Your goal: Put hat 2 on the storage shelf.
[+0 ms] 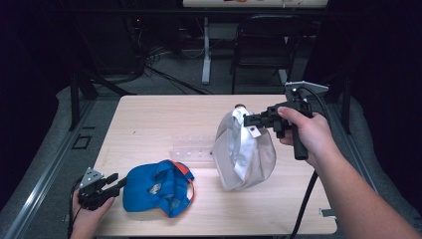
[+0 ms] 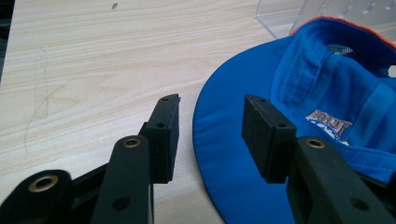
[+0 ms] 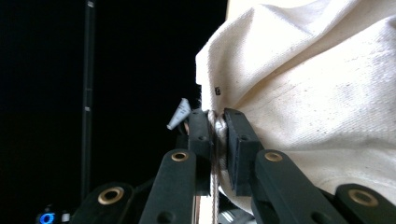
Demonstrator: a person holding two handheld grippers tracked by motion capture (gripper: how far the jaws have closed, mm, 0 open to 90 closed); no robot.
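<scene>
- Step in hand, as judged: the right hand-held gripper (image 1: 247,119) lifts the white cap (image 1: 244,152) by its upper edge, jaws clamped together on the fabric.
- The white cap hangs above the right half of the counter (image 1: 149,119), its lower edge at or near the surface. Its long axis runs roughly vertical, with the open inside facing the near edge.
- The left hand-held gripper (image 2: 210,119) rests at the near left corner, jaws apart and gripping nothing. The brim of the blue cap (image 1: 157,188) lies between them.
- The blue cap lies upside down near the near edge, left of centre. Its brim points at the left edge and its long axis runs left to right.
- A clear plastic rack (image 1: 191,149) lies between the two caps, towards the middle.
- Next move, as judged: keep the clamp firm and carry the white cap clear of the rack. The left jaws need to close on the brim before any lift.
</scene>
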